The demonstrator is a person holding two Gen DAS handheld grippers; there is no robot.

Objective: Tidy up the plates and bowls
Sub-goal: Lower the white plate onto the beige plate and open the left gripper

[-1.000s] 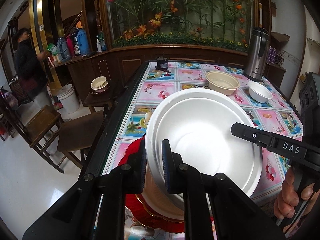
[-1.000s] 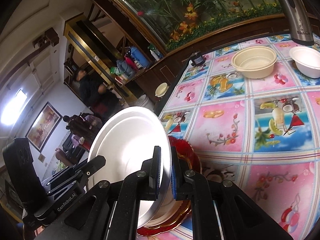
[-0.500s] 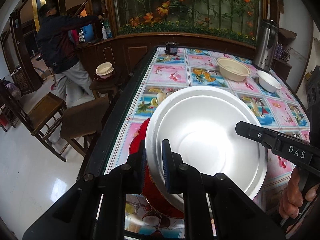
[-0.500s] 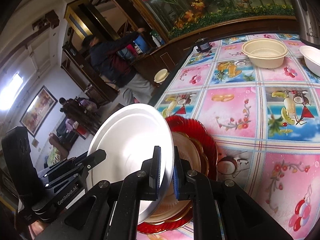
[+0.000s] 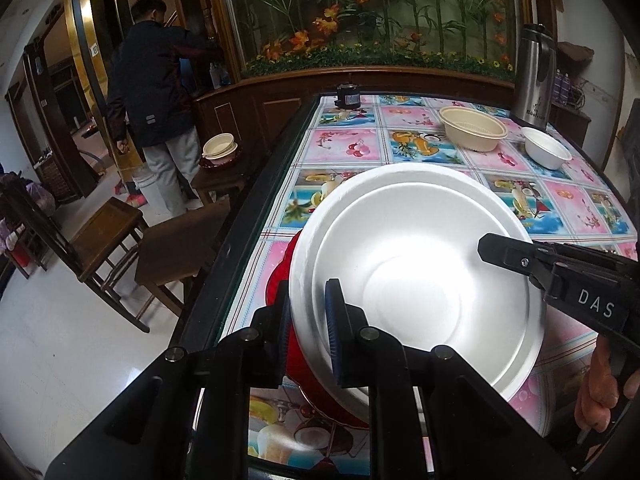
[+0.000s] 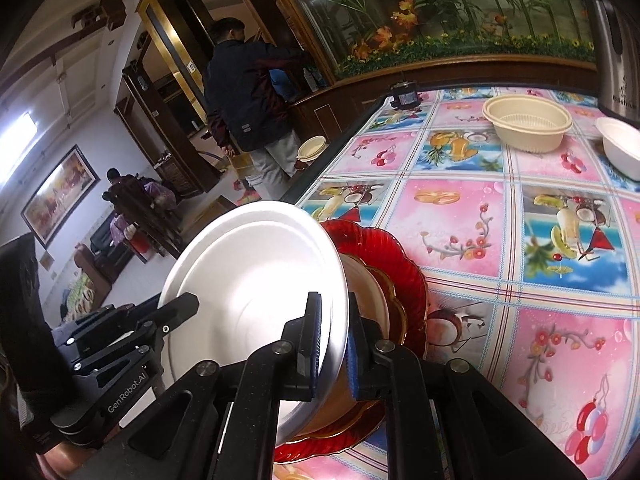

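Two nested white foam plates (image 5: 420, 280) (image 6: 248, 280) hang tilted over a red glass plate (image 6: 384, 248) (image 5: 286, 260) that carries a tan plate (image 6: 368, 292). My left gripper (image 5: 308, 328) (image 6: 188, 304) pinches their near rim, and its jaws are opening slightly with the rim still between the pads. My right gripper (image 6: 332, 344) (image 5: 486, 250) is shut on the opposite rim. The white plates' lower edge is close over the tan plate; contact is hidden. A beige bowl (image 5: 474, 128) (image 6: 528, 120) and a white bowl (image 5: 546, 152) (image 6: 620, 144) stand at the table's far end.
A steel thermos (image 5: 536, 68) and a small black jar (image 5: 347, 95) stand at the far edge of the patterned table (image 5: 348, 148). Wooden chairs (image 5: 108, 232) and a side stool with bowls (image 5: 219, 151) stand left of it. A person (image 5: 156, 92) stands at the counter.
Both grippers have come down with the white plates, closer to the red plate stack. In the background the person has walked to the counter.
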